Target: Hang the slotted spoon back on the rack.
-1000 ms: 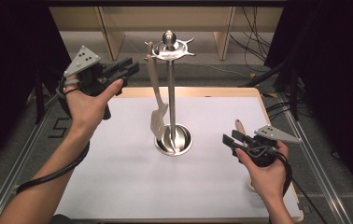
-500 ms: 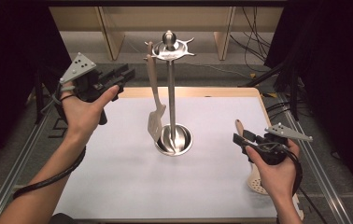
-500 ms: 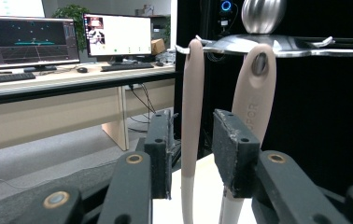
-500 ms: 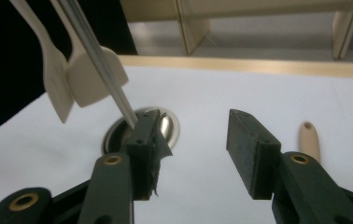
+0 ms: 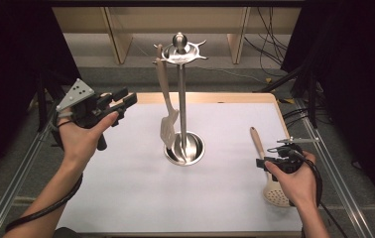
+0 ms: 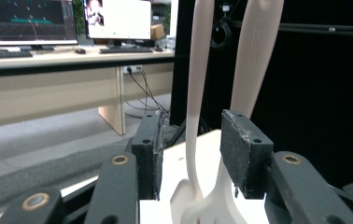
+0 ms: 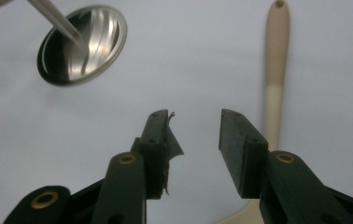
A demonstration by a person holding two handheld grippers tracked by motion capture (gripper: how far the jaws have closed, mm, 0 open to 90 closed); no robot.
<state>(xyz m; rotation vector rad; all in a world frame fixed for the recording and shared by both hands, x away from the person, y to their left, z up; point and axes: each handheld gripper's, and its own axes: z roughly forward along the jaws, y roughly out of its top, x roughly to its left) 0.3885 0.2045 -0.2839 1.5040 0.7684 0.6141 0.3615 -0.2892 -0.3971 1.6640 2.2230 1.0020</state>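
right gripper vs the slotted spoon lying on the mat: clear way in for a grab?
Probably yes. The right gripper is open, nothing between its fingers, and the slotted spoon lies flat just beside it, handle bare on the white mat. The utensil stand is well off to the side.

Each hand carries a black two-jaw tool. The left tool [image 5: 118,101] is topped by a grey three-cornered plate with small dark holes, and a thick black cable trails from it along the bare forearm. The right tool [image 5: 267,161] trails a thinner black cable. Brass-coloured pivot pins sit in the jaw arms, and the rectangular black pads have small screw holes and frayed edges.
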